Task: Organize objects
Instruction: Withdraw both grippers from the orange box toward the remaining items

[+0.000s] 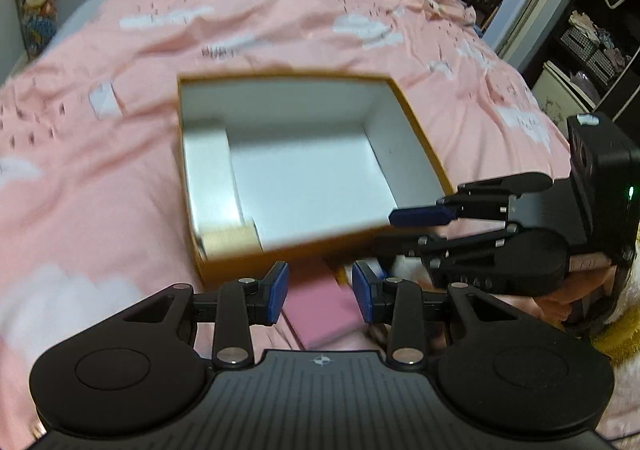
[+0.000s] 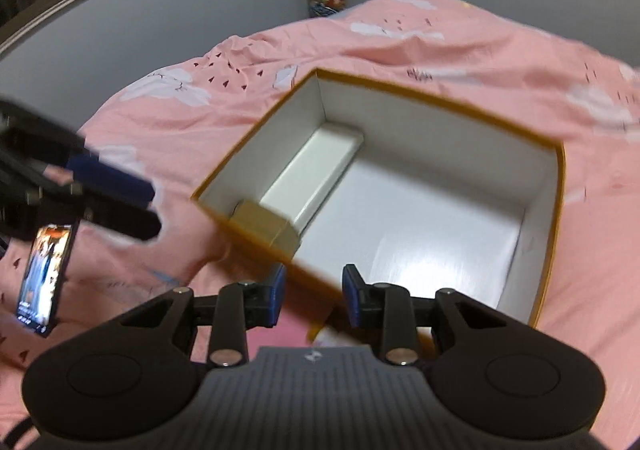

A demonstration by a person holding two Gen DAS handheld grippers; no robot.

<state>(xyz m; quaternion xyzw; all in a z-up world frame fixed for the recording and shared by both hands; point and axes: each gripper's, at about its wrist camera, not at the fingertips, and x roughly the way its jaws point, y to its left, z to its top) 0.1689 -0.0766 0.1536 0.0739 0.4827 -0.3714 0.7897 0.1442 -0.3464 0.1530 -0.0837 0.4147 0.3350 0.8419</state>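
Left wrist view: orange cardboard box [image 1: 320,246] sits open on pink duvet [image 1: 120,170]; rigid, light, thin-walled; best taken by a rim wall; left gripper [image 1: 320,292] and right gripper [image 2: 314,300] both parted, empty.

The pink cloud-print cotton-looking bedspread [image 1: 248,30] is soft matt cloth, creased all over. The mustard-yellow cardboard box [image 2: 558,210] has a matt outside and a smooth white paper lining with a bit of sheen on its floor. At 9 o'clock inside it sits a small tan cardboard carton [image 2: 266,226], dull-surfaced, beside a white glossy block [image 2: 316,170].
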